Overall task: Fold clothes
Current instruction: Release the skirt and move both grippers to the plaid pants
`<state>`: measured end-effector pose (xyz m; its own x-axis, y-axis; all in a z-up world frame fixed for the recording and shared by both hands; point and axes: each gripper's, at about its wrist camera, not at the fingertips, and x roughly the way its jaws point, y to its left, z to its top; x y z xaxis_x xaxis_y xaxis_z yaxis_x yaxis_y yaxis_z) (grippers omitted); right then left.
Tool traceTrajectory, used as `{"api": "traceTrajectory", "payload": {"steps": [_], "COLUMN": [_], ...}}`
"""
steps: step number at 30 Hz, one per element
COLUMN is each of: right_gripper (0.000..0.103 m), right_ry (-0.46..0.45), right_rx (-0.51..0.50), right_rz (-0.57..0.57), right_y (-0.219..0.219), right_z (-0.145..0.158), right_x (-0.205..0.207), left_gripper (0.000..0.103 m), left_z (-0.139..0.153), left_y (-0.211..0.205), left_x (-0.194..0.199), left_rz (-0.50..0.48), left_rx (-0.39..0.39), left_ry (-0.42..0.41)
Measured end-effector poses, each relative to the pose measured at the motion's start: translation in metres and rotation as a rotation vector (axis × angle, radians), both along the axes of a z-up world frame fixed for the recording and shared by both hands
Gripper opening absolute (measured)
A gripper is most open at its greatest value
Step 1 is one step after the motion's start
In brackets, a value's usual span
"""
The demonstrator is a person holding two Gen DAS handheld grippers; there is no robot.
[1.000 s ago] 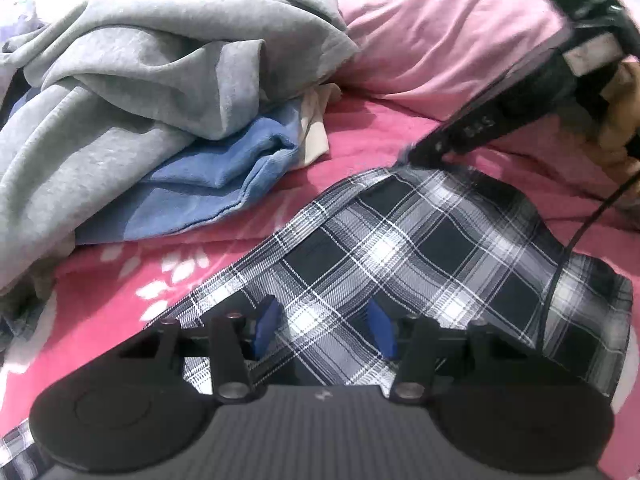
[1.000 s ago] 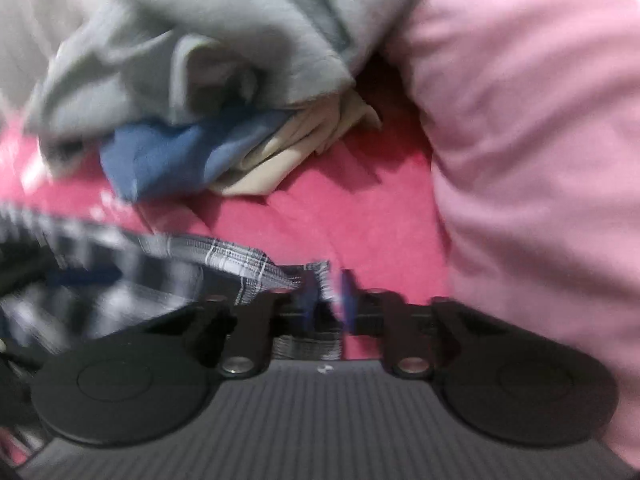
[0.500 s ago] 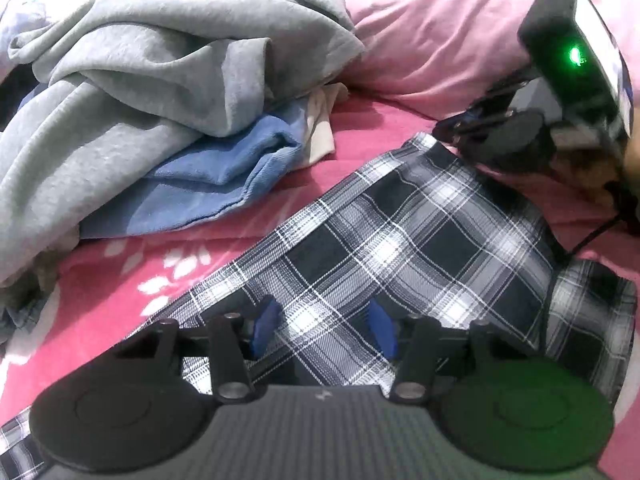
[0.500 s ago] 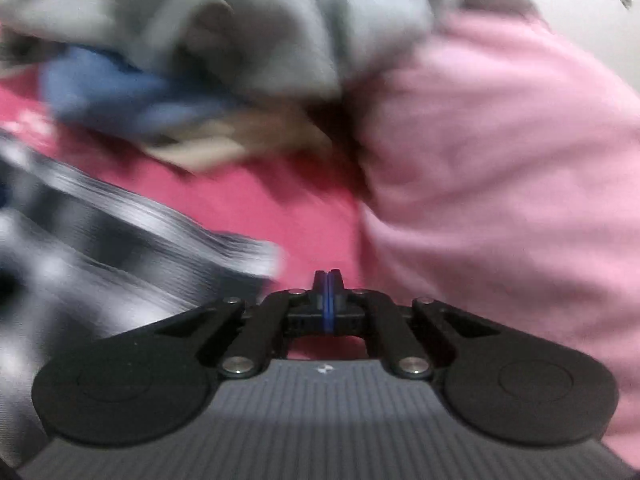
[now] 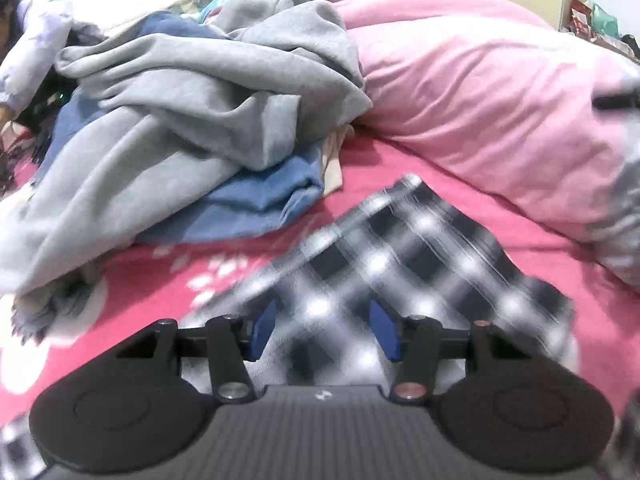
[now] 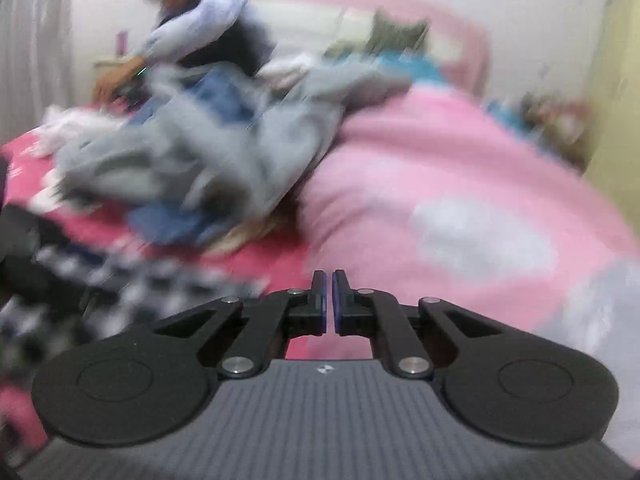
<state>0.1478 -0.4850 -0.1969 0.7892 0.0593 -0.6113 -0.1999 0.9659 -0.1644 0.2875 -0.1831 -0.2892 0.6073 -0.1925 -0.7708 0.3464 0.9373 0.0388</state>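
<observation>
Left tongs (image 5: 323,330) spread wide, blue pads (image 5: 262,330) apart with nothing pinched, hovering low over the black-and-white plaid garment (image 5: 420,256). Plaid garment lies flat on the hot-pink bedsheet (image 5: 152,276), one corner pointing away toward the pale pink duvet (image 5: 480,92); its print is motion-blurred. Behind and left of it, a heap: grey sweatshirt (image 5: 180,100) on top, blue garment (image 5: 256,204) under it, a strip of cream fabric (image 5: 332,160) at the heap's right edge.

Right tongs (image 6: 329,300) almost closed, only a thin slit between the pads, nothing in them. They sit above the sheet, just right of the plaid garment's (image 6: 132,280) edge, not touching it. Right view is heavily blurred: grey heap (image 6: 192,160) ahead-left, pink duvet (image 6: 460,184) ahead-right, a second person in a pale jacket (image 6: 192,36) at the bed's far side.
</observation>
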Motion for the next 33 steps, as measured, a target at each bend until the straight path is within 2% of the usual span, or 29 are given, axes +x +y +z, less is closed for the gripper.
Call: {"api": "traceTrajectory", "payload": {"steps": [3,6,8,9,11,12,14,17,21,24,26,29,33], "right_gripper": [0.004,0.002,0.002,0.0,0.0,0.002,0.005,0.005,0.006,0.007,0.015,0.021,0.022], "right_ry": [0.159,0.264,0.388,0.44,0.405,0.409,0.377,0.342,0.319,0.339,0.368,0.412,0.428], "right_rx": [0.009,0.068,0.057,0.017,0.014,0.029,0.06,0.044,0.038,0.071,0.085,0.104,0.047], "right_rz": [0.063,0.135,0.124,0.1,0.006,-0.107,-0.232,-0.211,-0.085,0.044,0.153,0.334,0.426], "right_y": [0.019,0.046,0.054,0.053,0.039,0.027,0.01,0.017,0.069,0.131,0.177,0.247,0.288], "right_z": [-0.022,-0.067,-0.11,-0.126,-0.125,-0.114,-0.086,-0.045,-0.015,-0.021,-0.033,-0.054,-0.079], "right_x": [-0.014,-0.015,-0.006,-0.003,-0.01,-0.015,-0.038,-0.082,-0.132,-0.151,-0.157,-0.167,-0.185], "left_gripper": [0.055,0.055,0.055,0.055,0.055,0.055,0.055,0.055,0.055,0.055,0.055,0.055,0.055], "left_z": [0.009,0.003,-0.007,-0.01,-0.011,-0.01,-0.006,0.001,0.014,0.016,0.014,0.01,-0.005], "left_y": [0.018,0.043,0.052,0.057,0.07,0.077,0.093,0.129,0.189,0.242,0.277,0.321,0.36], "left_x": [-0.014,-0.065,-0.086,-0.101,-0.13,-0.143,-0.167,-0.201,-0.249,-0.285,-0.307,-0.343,-0.385], "left_rz": [0.007,0.022,0.028,0.035,0.039,0.045,0.079,0.153,0.278,0.417,0.52,0.693,0.904], "left_rx": [-0.024,-0.101,-0.122,-0.141,-0.19,-0.208,-0.243,-0.28,-0.255,-0.229,-0.197,-0.157,-0.144], "left_ry": [0.074,0.192,0.274,0.31,0.356,0.372,0.407,0.443,0.447,0.454,0.462,0.464,0.466]}}
